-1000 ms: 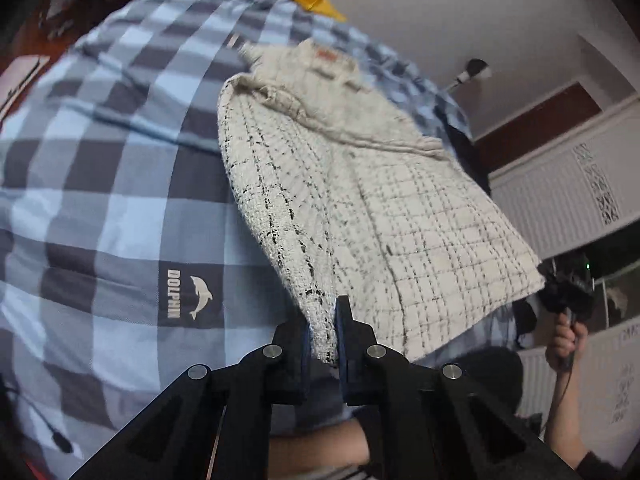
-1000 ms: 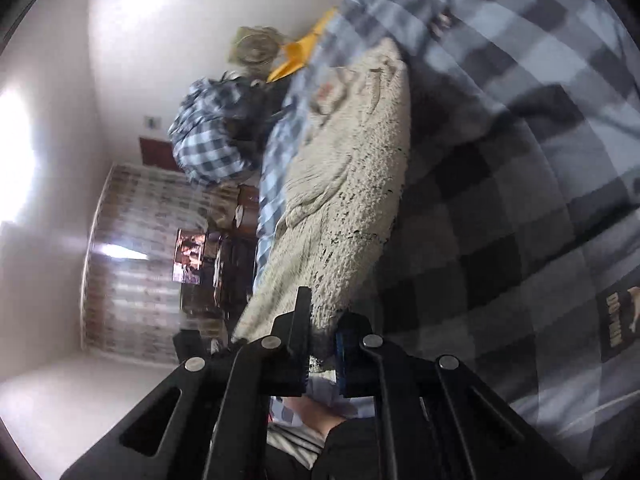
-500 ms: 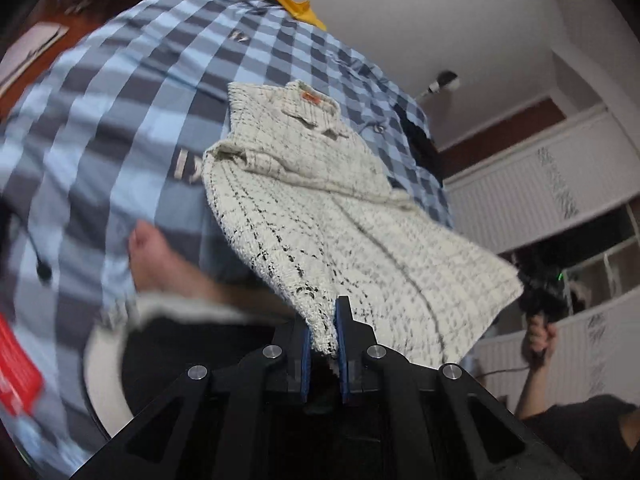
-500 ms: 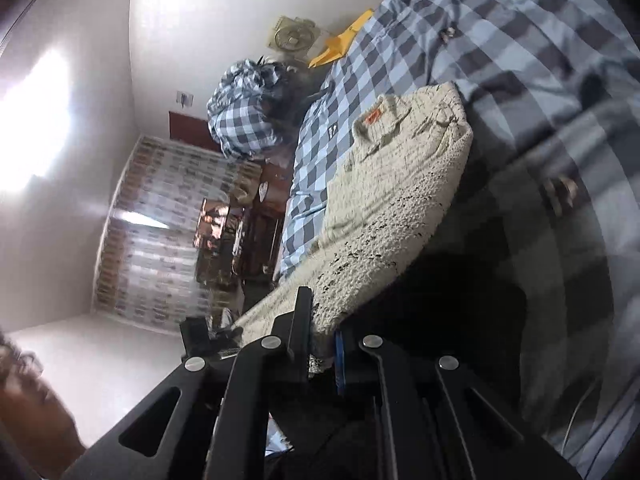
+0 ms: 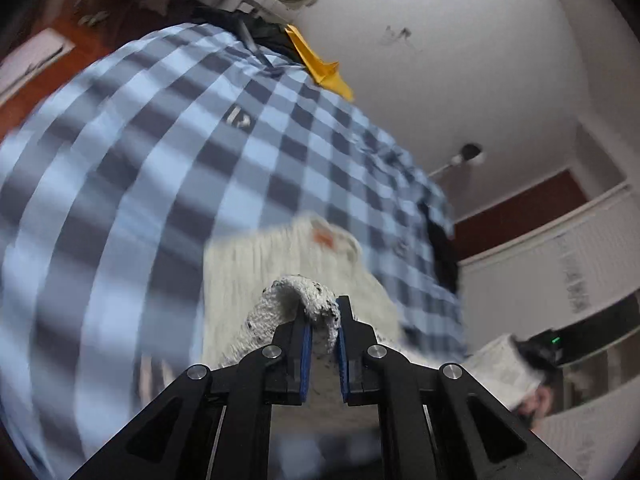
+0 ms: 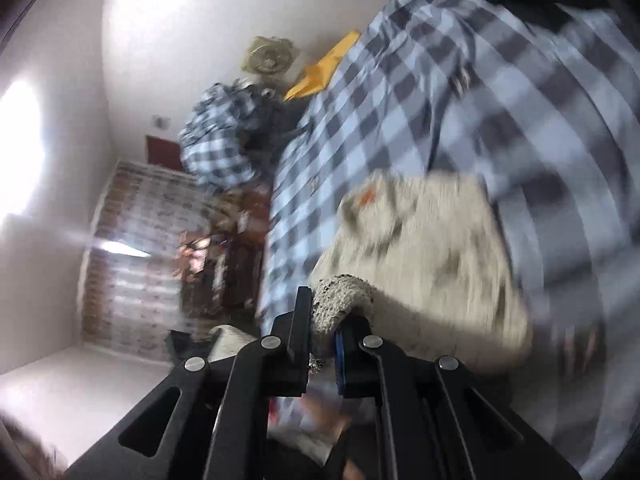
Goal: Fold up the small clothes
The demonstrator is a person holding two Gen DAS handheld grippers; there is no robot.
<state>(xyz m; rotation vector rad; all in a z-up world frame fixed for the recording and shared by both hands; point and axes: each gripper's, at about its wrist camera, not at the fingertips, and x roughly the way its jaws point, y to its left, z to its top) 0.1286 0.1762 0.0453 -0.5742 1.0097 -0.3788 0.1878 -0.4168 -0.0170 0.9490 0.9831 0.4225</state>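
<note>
While both views blur, I hold the cream top low centre over the checked bed, left gripper and right gripper each clenched on a bunched edge.

Each camera sits just behind its own gripper and looks forward and down along the fingers, tilted, close over the checked bedspread. The two views share the bedspread, the cream knitted garment, the yellow cloth and the fan by the white wall.
</note>
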